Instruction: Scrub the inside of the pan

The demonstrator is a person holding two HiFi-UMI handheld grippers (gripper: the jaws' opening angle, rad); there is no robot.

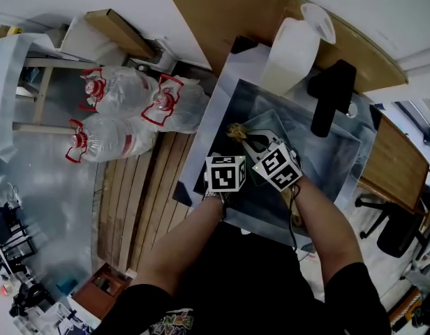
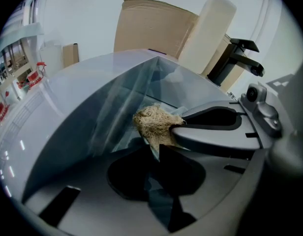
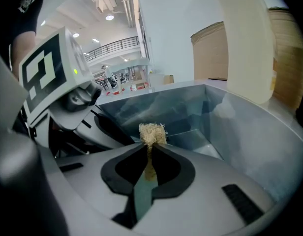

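Ideally, fibre scrubber (image 3: 152, 131) clamped in right gripper (image 3: 149, 147) is pressed flat inside glass pan (image 1: 271, 125), whose rim is pinched by left gripper (image 2: 158, 149).

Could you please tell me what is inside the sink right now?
A clear pan sits in the sink, with the right gripper holding a fibrous scrubber to it and the left gripper clamping its rim. The grippers' marker cubes cover the pan's near part.

The pan (image 1: 272, 126) sits in the sink (image 1: 331, 160), with the faucet (image 1: 330, 96) at the sink's far right rim, a jug (image 1: 292, 51) left of it, bottles (image 1: 124, 110) on the floor further left, and the left hand-held gripper (image 2: 156, 146) and right hand-held gripper (image 3: 149, 149) side by side at the pan's near side.
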